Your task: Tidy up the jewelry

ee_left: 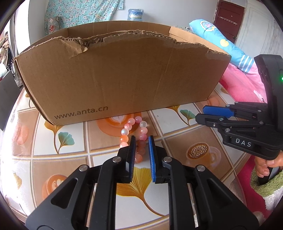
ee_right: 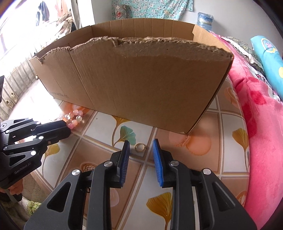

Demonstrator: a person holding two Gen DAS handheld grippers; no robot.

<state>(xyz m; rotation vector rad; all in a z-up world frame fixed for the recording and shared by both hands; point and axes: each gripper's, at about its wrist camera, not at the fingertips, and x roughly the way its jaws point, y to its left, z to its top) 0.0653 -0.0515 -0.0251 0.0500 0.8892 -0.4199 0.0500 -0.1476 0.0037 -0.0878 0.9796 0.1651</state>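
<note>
Cardboard box (ee_left: 115, 79) on leaf-patterned tablecloth (ee_left: 176, 127), pink blanket (ee_right: 261, 132) alongside

Place: a lived-in home, seemingly a bedroom or living room
Table: a tablecloth (ee_left: 176, 127) printed with ginkgo leaves and coffee cups is covering the surface; a torn cardboard box (ee_left: 115, 79) is sitting on it
Bedding: a pink plush blanket (ee_right: 261, 134) and a blue patterned pillow (ee_left: 228, 46) are lying beside the table
Wall: floral fabric (ee_left: 79, 12) is hanging at the back; a water bottle (ee_left: 135, 14) is standing below it
Door: a dark red door (ee_left: 228, 19) is showing at the far right
</note>
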